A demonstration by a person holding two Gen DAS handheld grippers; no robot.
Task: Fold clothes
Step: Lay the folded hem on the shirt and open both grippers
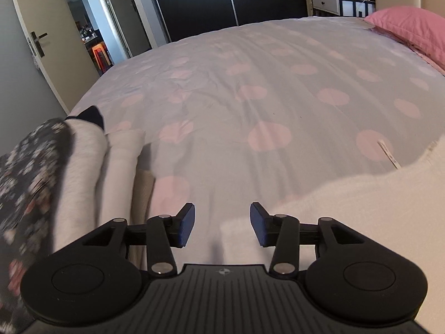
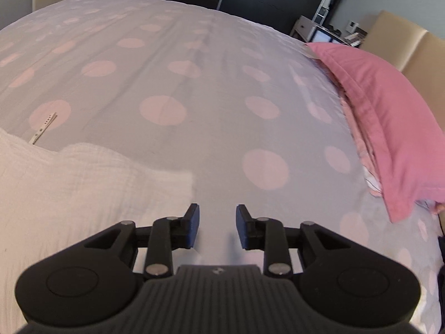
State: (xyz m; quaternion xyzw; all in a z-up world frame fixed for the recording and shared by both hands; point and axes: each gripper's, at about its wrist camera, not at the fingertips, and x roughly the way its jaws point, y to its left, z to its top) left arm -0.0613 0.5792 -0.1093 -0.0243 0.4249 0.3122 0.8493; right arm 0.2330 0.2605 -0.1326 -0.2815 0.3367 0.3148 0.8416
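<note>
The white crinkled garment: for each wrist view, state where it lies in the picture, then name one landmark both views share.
Left wrist view: the white crinkled garment fills the lower right, beside the open left gripper.
Right wrist view: the garment fills the lower left, beside the open right gripper.
Shared landmark: the pink pillow.

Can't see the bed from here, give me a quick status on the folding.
Left gripper open, empty. Right gripper open, empty. White garment lying on bedspread, between them. Nothing in the way.
</note>
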